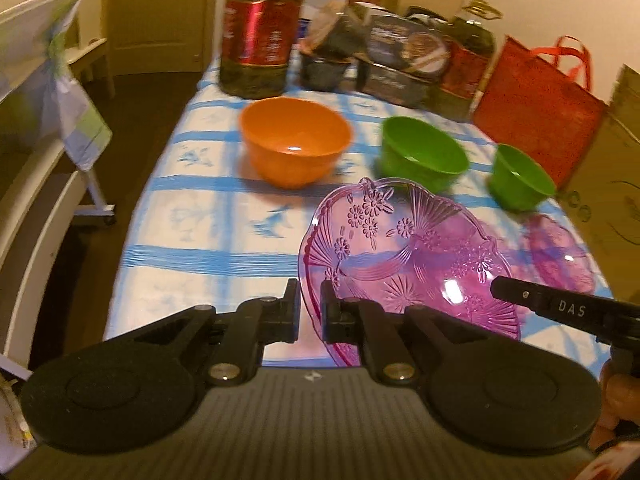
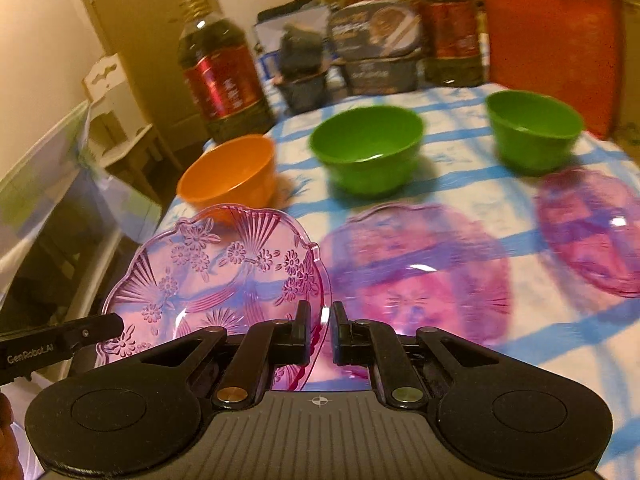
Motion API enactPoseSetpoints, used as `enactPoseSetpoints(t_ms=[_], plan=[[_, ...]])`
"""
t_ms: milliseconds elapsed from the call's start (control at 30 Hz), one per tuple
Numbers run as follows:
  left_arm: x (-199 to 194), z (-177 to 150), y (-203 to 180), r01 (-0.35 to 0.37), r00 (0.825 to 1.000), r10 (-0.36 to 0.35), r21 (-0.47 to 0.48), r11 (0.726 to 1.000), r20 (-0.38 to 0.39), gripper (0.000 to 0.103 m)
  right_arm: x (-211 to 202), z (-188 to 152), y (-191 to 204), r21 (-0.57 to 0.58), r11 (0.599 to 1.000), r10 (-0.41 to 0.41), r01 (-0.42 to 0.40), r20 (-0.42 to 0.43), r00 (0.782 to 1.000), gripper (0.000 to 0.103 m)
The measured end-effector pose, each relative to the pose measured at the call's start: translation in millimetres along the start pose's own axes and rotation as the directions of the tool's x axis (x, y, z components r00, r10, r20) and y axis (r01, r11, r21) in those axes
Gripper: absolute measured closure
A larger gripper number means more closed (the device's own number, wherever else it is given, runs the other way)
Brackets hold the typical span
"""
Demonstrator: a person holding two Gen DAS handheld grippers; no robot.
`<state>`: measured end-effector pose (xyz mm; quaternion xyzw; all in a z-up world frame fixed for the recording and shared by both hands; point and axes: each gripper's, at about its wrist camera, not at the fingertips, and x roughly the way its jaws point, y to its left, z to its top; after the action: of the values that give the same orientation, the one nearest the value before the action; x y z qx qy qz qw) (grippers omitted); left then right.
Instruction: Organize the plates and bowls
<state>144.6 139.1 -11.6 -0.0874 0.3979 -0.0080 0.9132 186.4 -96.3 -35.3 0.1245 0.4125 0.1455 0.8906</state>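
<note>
Left wrist view: left gripper [image 1: 309, 306] clamped on the near-left rim of a pink plate [image 1: 412, 264], held up tilted over the near part of the table [image 1: 192, 208]; right gripper's tip [image 1: 520, 294] in from the right at the plate's near-right edge. Likely mid-carry, a plate lifted for stacking. Beyond, an orange bowl [image 1: 296, 144] far left, two green bowls [image 1: 424, 152] [image 1: 520, 178] to the right, a second pink plate [image 1: 560, 252] flat on the cloth at right. Right wrist view: right gripper [image 2: 321, 330] pinching the same plate [image 2: 216, 276] at its right rim, jaws nearly together with the thin edge between (both grippers on one plate, then). Two more plates [image 2: 420, 276] [image 2: 592, 232] flat on the cloth, middle and right. Next move, probably: carry right, level out, lower onto the middle plate, release gently. Plate clear pink, scalloped rim, pressed flowers and fan ribs; thin, likely slippery.
</note>
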Motion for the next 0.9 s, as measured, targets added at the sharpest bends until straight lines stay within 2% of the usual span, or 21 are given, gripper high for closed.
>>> enactPoseSetpoints(t_ms=[433,900], plan=[[18.9,0.0,-81.2,0.078,0.997,-0.077,0.068,0.995,-0.017,0.095,-40.3,7.6,-72.8,0.077,0.994,-0.085,0.082,0.030,0.996,0.093],[41.9,6.0,-92.4,0.081,0.996,-0.078,0.075,0.994,-0.042,0.095,-26.2,11.9,-90.7,0.090,0.991,-0.099,0.098,0.006,0.995,0.093]])
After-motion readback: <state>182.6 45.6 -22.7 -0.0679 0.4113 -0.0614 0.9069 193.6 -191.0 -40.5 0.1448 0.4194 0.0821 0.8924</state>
